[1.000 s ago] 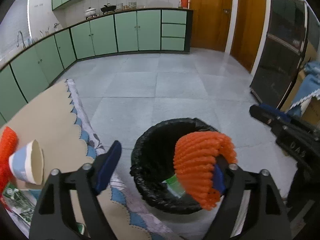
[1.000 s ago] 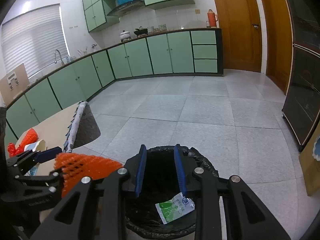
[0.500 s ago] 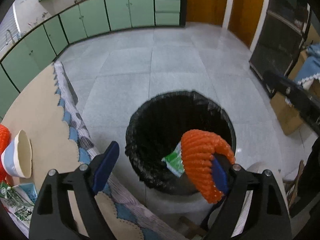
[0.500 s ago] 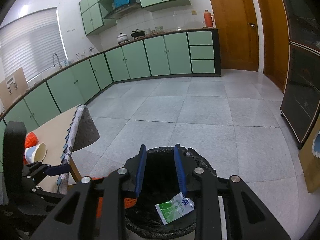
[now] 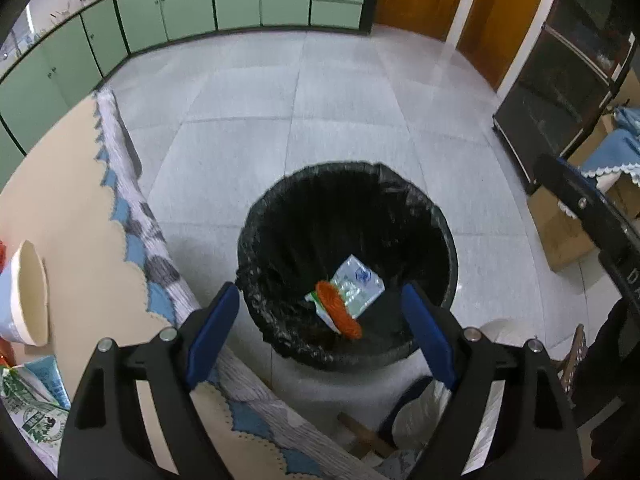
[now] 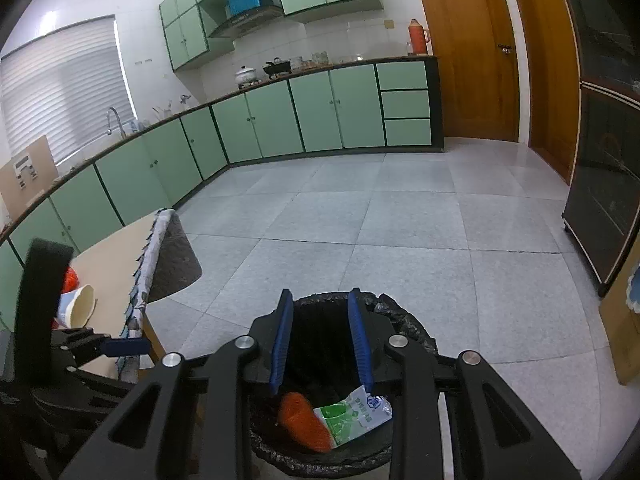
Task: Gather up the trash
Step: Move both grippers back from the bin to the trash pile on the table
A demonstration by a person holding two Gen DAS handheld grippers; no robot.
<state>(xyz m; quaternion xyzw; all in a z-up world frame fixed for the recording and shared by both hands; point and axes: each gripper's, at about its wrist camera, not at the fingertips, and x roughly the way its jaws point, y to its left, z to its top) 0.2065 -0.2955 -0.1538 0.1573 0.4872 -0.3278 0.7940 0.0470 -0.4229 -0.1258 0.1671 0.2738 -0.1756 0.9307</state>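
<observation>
1. Where the black-lined bin (image 5: 348, 264) stands just beside the desk (image 5: 60, 216) edge, orange netting (image 5: 338, 316) lies inside on a green-white packet (image 5: 356, 286).
2. Left claw (image 5: 320, 334) gapes empty above the bin.
3. Right claw (image 6: 320, 344) stands partly apart, holding nothing.
4. Open tiled floor (image 6: 400, 220) lies beyond.

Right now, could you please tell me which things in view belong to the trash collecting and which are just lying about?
Part of the job:
- black-lined bin
- orange foam net and green-white pouch inside it
- paper cup and printed wrapper on the table

Just lying about:
- cardboard box
- red thermos
</observation>
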